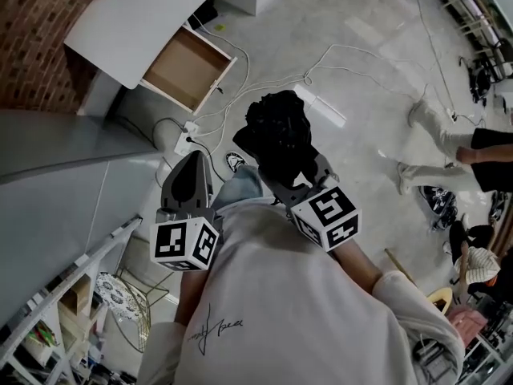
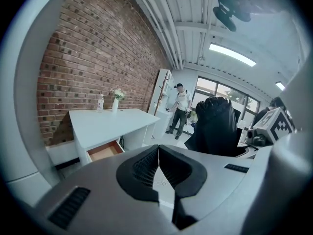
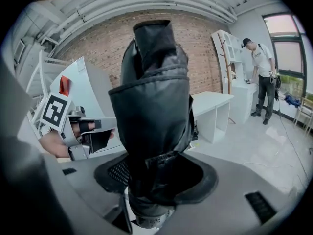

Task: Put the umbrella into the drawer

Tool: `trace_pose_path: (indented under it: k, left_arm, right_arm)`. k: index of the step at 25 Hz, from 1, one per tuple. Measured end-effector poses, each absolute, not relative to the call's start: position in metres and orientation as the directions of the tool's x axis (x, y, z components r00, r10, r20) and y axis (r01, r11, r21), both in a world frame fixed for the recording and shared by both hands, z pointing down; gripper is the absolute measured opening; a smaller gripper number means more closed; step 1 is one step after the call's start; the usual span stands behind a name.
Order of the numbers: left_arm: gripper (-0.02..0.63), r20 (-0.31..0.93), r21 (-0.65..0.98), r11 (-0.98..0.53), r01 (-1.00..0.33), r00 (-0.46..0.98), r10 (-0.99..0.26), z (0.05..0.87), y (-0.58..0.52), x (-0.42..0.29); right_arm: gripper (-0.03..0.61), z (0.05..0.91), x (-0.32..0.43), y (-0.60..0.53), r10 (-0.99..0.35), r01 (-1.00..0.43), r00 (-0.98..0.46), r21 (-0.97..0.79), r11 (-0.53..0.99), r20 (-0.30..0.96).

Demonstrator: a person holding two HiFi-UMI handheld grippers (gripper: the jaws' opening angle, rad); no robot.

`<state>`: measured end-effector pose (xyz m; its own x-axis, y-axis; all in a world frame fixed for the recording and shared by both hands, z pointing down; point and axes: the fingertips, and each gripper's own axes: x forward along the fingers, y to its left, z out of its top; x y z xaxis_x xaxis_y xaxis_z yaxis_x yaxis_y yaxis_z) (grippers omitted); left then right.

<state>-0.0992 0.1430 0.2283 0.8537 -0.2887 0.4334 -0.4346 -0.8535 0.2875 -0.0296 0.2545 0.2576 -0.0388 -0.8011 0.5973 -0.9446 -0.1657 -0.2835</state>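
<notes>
A folded black umbrella (image 3: 154, 111) stands upright between the jaws of my right gripper (image 3: 156, 177), which is shut on it; it also shows as a dark bundle, the umbrella (image 1: 276, 135), held out over the floor by the right gripper (image 1: 298, 176). My left gripper (image 1: 187, 184) is held beside it to the left, its jaws closed together with nothing between them, the left gripper (image 2: 159, 166). The open wooden drawer (image 1: 186, 67) juts from a white desk (image 1: 140, 18) ahead and to the left, also seen as the drawer (image 2: 102, 151).
White cables (image 1: 321, 66) and a power strip (image 1: 186, 137) lie on the grey floor between me and the desk. A brick wall (image 1: 32, 30) is behind the desk. Another person (image 2: 180, 109) stands far off; someone's legs (image 1: 437, 147) are at the right. A wire shelf (image 1: 64, 311) is at lower left.
</notes>
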Motion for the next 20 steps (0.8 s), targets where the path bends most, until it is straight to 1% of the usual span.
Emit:
trace_pose_path:
  k: [5,10,14,17,20]
  left_arm:
    - [0.018,0.394,0.328,-0.844,-0.423,0.874,-0.285,0.221,0.105,-0.082]
    - [0.018,0.381,0.315,-0.837,-0.447,0.868,-0.319,0.215,0.076,-0.080]
    - [0.018,0.372,0.341,-0.819,-0.461,0.867,-0.333,0.216,0.066,-0.080]
    - [0.018,0.367,0.340,-0.804,-0.488,0.856,-0.365,0.217,0.058,-0.077]
    - [0.018,0.366,0.327,-0.773,-0.544,0.827,-0.428,0.220,0.045,-0.076]
  right_arm:
    - [0.247,0.256,-0.014,0.220,-0.800,-0.948,-0.044,-0.278,-0.155,0.598]
    - [0.247,0.249,0.001,0.194,-0.806,-0.955,-0.049,-0.264,-0.136,0.590]
    - [0.247,0.245,0.010,0.177,-0.807,-0.955,-0.095,-0.283,-0.093,0.583]
    - [0.247,0.245,0.016,0.161,-0.804,-0.953,-0.134,-0.298,-0.055,0.579]
    - [0.247,0.248,0.023,0.147,-0.792,-0.960,-0.171,-0.281,-0.001,0.586]
